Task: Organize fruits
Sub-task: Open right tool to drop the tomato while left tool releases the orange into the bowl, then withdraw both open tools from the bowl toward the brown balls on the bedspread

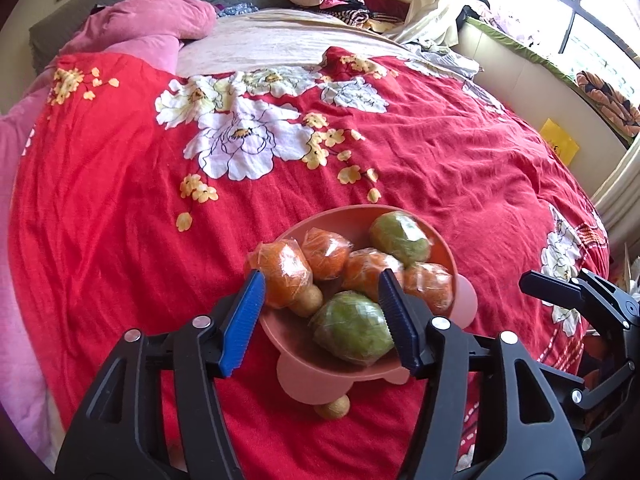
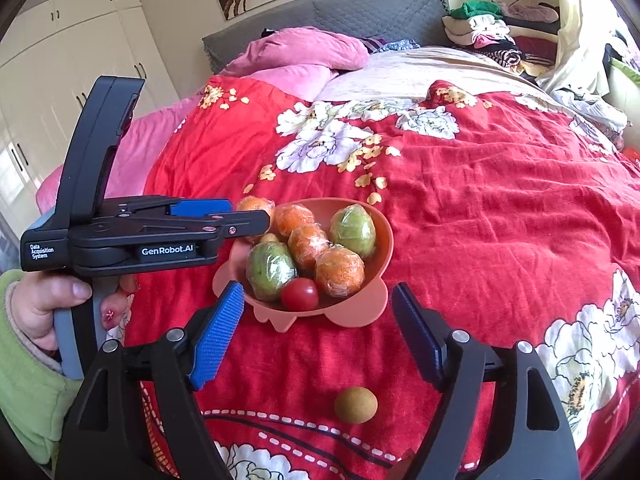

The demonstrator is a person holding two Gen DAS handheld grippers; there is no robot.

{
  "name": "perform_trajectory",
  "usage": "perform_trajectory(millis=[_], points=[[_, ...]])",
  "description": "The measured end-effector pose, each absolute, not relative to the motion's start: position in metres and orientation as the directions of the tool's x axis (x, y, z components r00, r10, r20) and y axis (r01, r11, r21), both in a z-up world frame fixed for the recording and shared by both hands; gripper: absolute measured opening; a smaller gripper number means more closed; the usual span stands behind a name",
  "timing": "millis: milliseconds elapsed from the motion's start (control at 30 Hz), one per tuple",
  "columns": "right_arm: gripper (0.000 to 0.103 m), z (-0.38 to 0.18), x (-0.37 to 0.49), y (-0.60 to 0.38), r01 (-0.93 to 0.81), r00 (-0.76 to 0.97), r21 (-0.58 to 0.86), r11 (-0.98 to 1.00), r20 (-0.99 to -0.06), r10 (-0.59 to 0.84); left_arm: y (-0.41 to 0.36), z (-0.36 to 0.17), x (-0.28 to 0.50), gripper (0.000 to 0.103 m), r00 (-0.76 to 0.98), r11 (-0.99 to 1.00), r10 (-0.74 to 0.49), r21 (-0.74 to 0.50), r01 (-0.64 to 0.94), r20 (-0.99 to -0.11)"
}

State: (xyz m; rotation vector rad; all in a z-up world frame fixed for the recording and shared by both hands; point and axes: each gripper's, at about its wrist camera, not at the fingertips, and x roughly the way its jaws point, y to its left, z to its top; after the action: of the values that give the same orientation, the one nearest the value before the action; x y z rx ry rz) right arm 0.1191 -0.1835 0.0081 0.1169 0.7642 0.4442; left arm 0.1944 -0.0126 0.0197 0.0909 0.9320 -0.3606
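Observation:
A pink bowl (image 1: 462, 264) (image 2: 386, 240) on the red bedspread holds several wrapped oranges (image 1: 326, 254) (image 2: 340, 272), two wrapped green fruits (image 1: 352, 334) (image 2: 270, 270), a small brown fruit (image 1: 308, 300) and a red tomato (image 2: 300, 294). One wrapped orange (image 1: 284, 274) sits at the bowl's left rim. My left gripper (image 1: 322, 312) (image 2: 240, 216) is open over the bowl's near side, empty. A small brown fruit (image 2: 356, 405) (image 1: 333, 407) lies loose on the bedspread in front of the bowl. My right gripper (image 2: 318, 328) is open and empty, just above and short of it.
The red floral bedspread (image 2: 480, 220) covers the bed. Pink pillows (image 2: 308, 52) lie by the grey headboard. Folded clothes (image 2: 492, 32) are stacked at the far right corner. White wardrobes (image 2: 60, 60) stand on the left, a window (image 1: 580, 8) on the right.

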Motion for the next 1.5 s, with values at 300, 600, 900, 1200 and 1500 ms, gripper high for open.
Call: perform_trajectory(millis=[300, 600, 900, 1200, 1500], points=[[0.080, 0.021, 0.111, -0.187, -0.347, 0.657, 0.254, 0.903, -0.621, 0.427, -0.014, 0.033, 0.183, 0.063, 0.565, 0.938, -0.256, -0.061, 0.340, -0.785], [0.084, 0.031, 0.104, -0.189, -0.347, 0.675, 0.241, 0.907, -0.607, 0.419, -0.008, 0.046, 0.170, 0.075, 0.594, 0.944, -0.251, -0.058, 0.324, -0.764], [0.092, 0.037, 0.098, -0.194, -0.333, 0.691, 0.223, 0.916, -0.603, 0.398, -0.004, 0.057, 0.156, 0.087, 0.619, 0.949, -0.244, -0.052, 0.311, -0.746], [0.094, 0.045, 0.090, -0.210, -0.306, 0.713, 0.216, 0.927, -0.593, 0.373, 0.004, 0.067, 0.140, 0.093, 0.641, 0.958, -0.227, -0.050, 0.282, -0.733], [0.095, 0.044, 0.080, -0.213, -0.312, 0.714, 0.201, 0.928, -0.595, 0.369, 0.005, 0.062, 0.123, 0.093, 0.634, 0.957, -0.234, -0.060, 0.283, -0.737]])
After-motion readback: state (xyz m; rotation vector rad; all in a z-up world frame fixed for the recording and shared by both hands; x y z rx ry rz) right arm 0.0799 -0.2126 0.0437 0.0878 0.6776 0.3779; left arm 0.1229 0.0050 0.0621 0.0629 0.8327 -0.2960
